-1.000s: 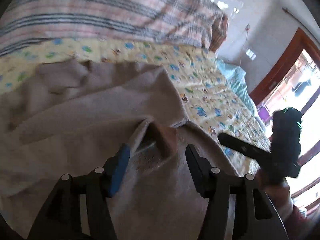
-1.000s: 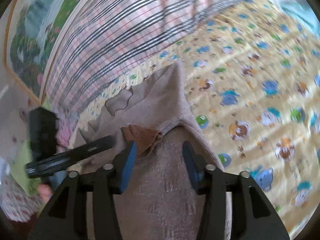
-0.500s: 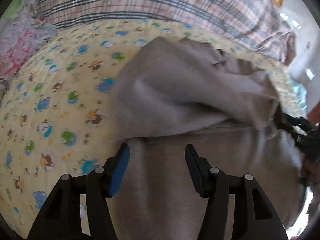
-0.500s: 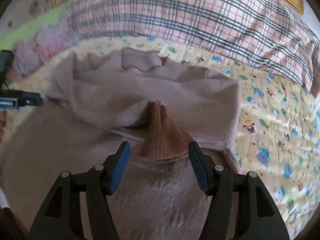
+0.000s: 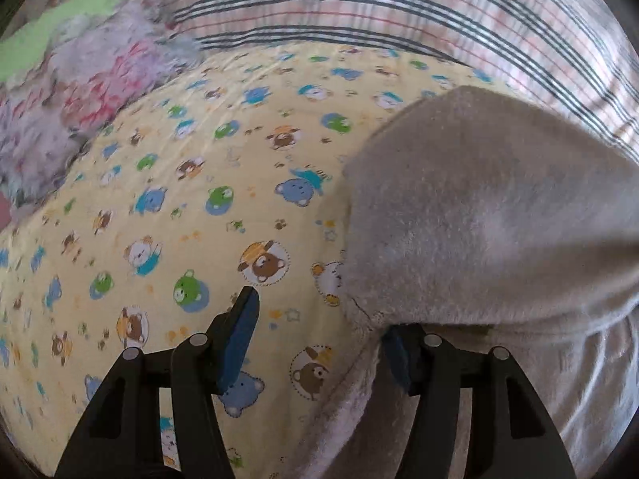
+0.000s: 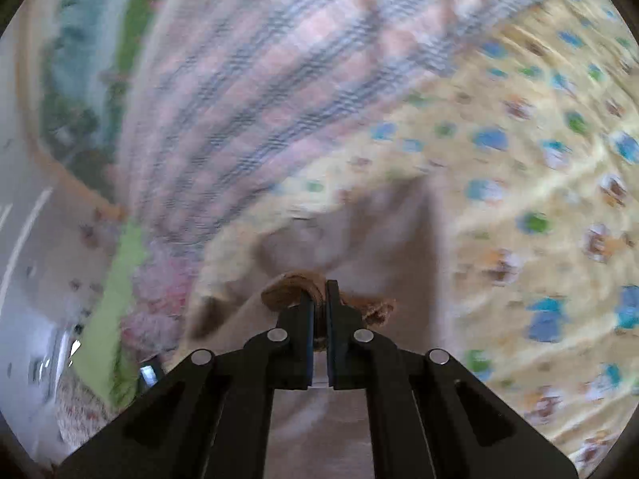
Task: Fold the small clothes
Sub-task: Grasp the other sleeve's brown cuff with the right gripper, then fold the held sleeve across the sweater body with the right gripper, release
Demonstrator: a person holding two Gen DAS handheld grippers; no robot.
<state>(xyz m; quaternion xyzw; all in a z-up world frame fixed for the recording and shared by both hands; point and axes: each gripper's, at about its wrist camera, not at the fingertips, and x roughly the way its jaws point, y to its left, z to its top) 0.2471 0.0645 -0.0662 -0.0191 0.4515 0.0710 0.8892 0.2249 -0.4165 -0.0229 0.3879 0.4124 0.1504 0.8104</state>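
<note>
1. My right tongs (image 6: 319, 291) are pressed together, pinching the brown ribbed cuff (image 6: 291, 293) of the beige garment (image 6: 383, 235); the cuff bunches out on both sides of the tips.
2. My left tongs (image 5: 319, 319) stand spread, nothing pinched. The left finger (image 5: 239, 335) is over bare sheet; the right finger is tucked under a fold of the beige garment (image 5: 491, 215).
3. The garment lies on the bed, on the yellow bear-print sheet (image 5: 179, 207), near the plaid blanket (image 5: 399, 12) along the bed's far edge.
4. A floral fleece (image 5: 80, 107) sits at the bed's far left corner.
5. Right wrist view is blurred.
</note>
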